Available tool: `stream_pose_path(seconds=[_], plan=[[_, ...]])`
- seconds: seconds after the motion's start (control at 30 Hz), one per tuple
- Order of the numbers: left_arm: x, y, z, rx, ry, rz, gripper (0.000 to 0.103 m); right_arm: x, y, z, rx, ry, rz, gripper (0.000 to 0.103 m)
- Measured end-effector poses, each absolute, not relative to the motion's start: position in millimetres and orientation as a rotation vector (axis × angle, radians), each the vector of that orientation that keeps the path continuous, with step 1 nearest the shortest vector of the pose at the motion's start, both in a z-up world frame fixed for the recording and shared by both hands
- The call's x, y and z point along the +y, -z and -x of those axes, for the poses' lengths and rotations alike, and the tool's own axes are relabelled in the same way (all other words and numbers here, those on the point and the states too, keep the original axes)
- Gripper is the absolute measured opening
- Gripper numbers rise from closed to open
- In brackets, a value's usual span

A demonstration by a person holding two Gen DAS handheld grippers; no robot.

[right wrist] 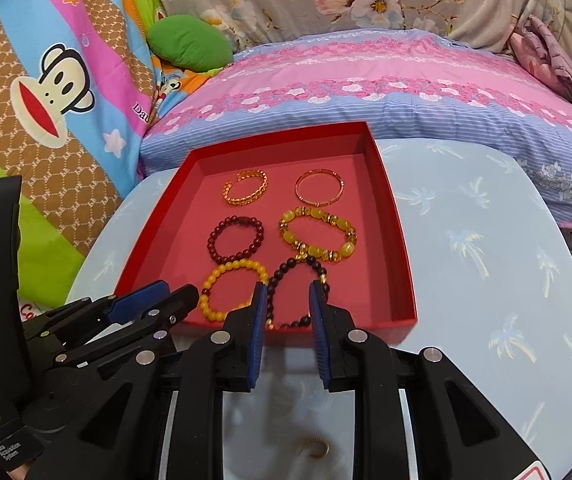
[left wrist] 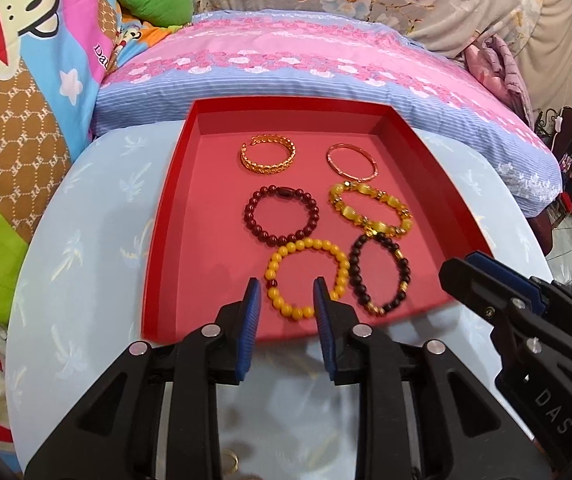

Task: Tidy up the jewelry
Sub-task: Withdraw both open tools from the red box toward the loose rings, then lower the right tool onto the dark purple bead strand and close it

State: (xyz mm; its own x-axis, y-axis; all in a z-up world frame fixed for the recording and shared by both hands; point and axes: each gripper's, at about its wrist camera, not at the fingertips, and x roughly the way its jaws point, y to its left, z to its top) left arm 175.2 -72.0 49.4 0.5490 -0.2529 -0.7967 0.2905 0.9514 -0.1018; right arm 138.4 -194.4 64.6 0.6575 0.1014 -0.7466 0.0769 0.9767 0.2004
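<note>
On the blue table, red tray holding 6 bracelets, striped pillow behind its far edge, left gripper and right gripper slightly spread, empty, above tray's near edge, gold ring below.

Even, bright indoor light is filling both views; shadows are staying soft. Fisheye distortion is bending the edges, dark vignetting is cutting the corners, and slight blur is softening detail.
</note>
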Motion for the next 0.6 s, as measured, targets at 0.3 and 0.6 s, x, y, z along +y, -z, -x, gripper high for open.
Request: stream_pose_path(seconds=[0.3, 0.6], plan=[[-56.4, -65.5, -135.3, 0.911, 0.320, -0.023, 0.029, -189.7, -66.6, -88.8, 0.870, -0.023, -0.217, 0.022], [-27.8, -66.1, -92.7, 0.908, 0.304, -0.014, 0.029, -181.5, -56.9, -38.2, 0.903, -0.042, -0.219, 0.025]])
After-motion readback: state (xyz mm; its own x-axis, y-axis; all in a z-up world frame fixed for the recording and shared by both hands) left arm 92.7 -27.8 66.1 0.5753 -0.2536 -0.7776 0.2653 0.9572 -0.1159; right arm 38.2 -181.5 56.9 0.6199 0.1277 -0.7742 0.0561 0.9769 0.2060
